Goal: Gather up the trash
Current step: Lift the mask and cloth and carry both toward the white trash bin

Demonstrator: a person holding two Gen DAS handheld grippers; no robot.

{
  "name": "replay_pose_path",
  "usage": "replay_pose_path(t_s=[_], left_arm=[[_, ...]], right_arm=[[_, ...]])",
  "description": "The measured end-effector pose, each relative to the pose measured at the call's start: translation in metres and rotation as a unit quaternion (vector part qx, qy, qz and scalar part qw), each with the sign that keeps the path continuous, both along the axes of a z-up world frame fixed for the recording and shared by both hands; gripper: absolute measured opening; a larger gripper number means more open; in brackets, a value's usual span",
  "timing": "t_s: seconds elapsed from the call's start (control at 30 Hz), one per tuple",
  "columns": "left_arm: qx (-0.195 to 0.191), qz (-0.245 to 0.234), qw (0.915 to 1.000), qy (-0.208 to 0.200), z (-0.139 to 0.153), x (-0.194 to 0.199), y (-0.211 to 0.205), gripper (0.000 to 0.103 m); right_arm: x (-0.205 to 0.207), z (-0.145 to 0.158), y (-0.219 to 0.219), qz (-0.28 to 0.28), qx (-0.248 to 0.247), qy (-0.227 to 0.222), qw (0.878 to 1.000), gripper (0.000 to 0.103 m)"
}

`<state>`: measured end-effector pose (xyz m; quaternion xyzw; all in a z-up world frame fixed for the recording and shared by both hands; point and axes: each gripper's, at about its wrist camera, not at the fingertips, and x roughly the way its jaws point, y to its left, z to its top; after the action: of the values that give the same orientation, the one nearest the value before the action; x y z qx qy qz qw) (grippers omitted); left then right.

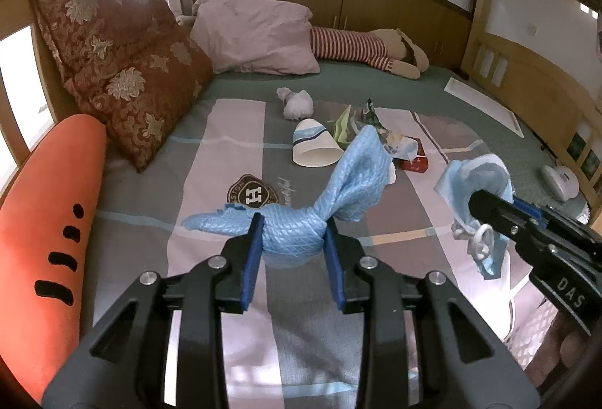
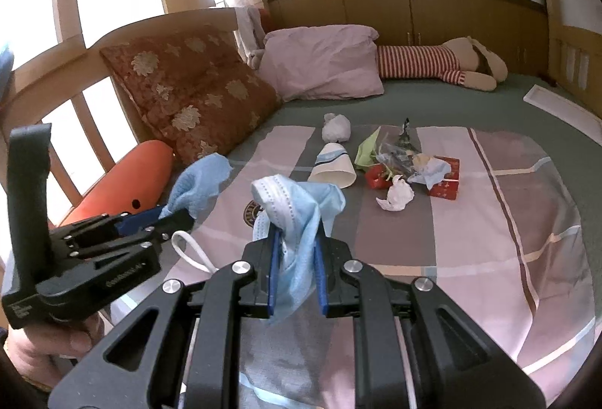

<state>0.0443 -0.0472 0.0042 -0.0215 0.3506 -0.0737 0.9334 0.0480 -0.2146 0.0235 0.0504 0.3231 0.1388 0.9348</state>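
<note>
Two pieces lifted clear of bed [image 1: 233,130]: cloth [image 1: 297,232] clenched in left fingers [image 1: 255,251], mask [image 2: 297,221] in right fingers [image 2: 274,269]; remaining trash [image 2: 395,164] at twelve o'clock.

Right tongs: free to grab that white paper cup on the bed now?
Probably not yet. The right tongs are shut on a blue face mask, so they are occupied; the paper cup itself lies uncovered ahead.

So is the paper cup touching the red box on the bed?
Apart. The right wrist view shows bare blanket and other litter between the cup and the box.
</note>
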Motion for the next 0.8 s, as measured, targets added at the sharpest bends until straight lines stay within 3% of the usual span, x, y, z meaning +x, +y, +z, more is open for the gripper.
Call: replay_pose_path(t_s=[0.8], left_arm=[[0.006, -0.009, 0.9999, 0.005, -0.0052, 0.0023, -0.0028, 0.032]], right_arm=[[0.0010, -0.0011, -0.0008, 0.000, 0.002, 0.002, 1.000, 0.017]])
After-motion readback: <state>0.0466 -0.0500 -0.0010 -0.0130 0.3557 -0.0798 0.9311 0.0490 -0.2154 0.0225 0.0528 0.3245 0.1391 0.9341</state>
